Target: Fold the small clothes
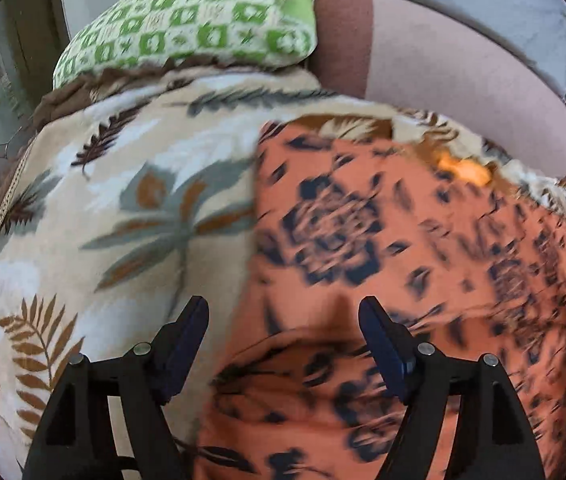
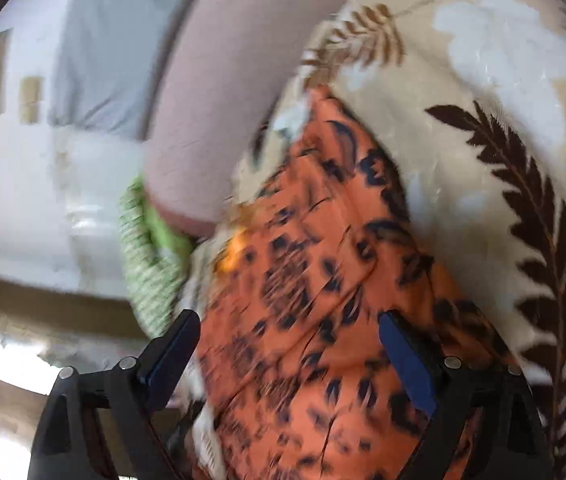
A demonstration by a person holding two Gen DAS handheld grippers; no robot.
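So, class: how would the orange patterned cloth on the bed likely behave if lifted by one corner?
The orange patterned cloth probably droops limply: it lies flat with soft creases. Likely light, being thin. It may drag on the fuzzy leaf-print blanket.

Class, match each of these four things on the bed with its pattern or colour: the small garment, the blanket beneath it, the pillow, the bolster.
Things:
1. small garment
2. blanket
3. pillow
4. bolster

Descriptions:
A. green and white checks
B. plain dusty pink with a brown end
C. orange with dark flower prints
D. beige with brown and grey leaves

Pairs: 1-C, 2-D, 3-A, 4-B
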